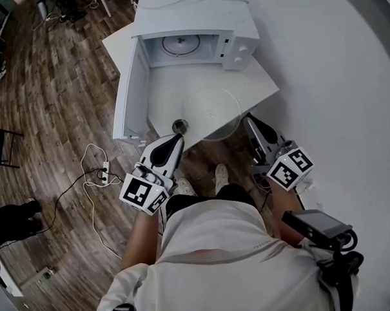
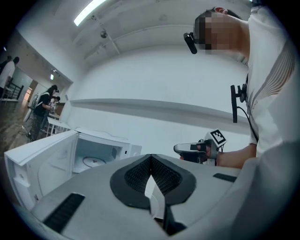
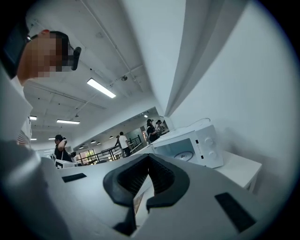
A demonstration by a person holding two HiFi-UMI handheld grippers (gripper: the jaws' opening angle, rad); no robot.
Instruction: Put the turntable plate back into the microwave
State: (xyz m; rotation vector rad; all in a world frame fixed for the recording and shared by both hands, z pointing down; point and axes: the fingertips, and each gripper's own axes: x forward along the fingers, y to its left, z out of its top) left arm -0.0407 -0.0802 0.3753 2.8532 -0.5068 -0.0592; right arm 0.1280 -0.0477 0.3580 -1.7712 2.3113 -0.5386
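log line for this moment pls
left tongs: shut, empty | right tongs: shut, empty | turntable plate: on table before microwave, untouched | door: open

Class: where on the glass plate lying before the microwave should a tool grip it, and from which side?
Grip the plate's near rim, coming in level from the table's front edge: it lies flat and thin, and that rim seems to overhang there.

Just ahead of my left gripper [image 1: 175, 140] and right gripper [image 1: 250, 119], the turntable plate [image 1: 212, 112] lies on the table [image 1: 259, 81], the microwave [image 1: 195, 16] behind it, door [image 1: 129, 90] open leftward.
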